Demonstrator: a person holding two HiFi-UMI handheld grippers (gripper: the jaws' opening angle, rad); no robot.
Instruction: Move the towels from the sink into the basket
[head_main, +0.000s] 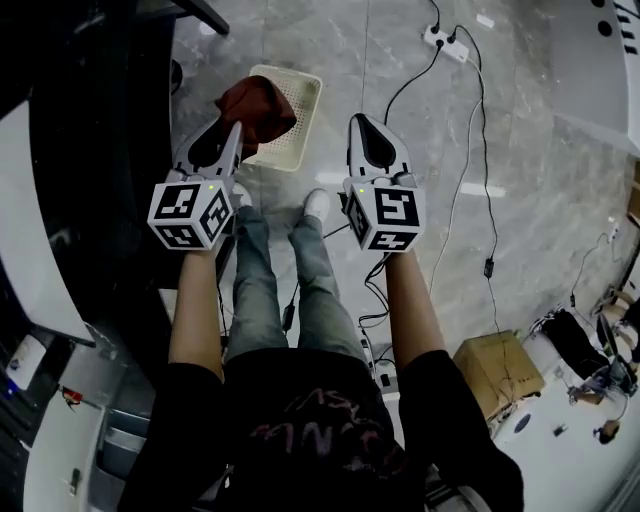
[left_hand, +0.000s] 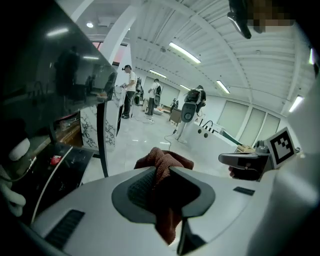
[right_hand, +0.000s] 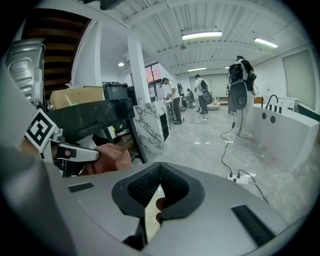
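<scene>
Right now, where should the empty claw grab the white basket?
Probably on the basket's right rim, coming straight down: it sits open-topped on the floor with a thin raised edge, and the towel hangs over its left side.

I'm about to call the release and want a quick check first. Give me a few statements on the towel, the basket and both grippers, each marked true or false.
1. The left gripper is clamped on a reddish-brown towel. True.
2. The towel lies loose in the basket. False: it is gripped in the left gripper's jaws, and in the head view it overlaps the basket's left side.
3. The right gripper carries a second towel. False: its jaws are together with no towel between them.
4. The basket stands on the floor ahead of the person's shoes. True.
5. The basket is black. False: it is cream-coloured.
</scene>
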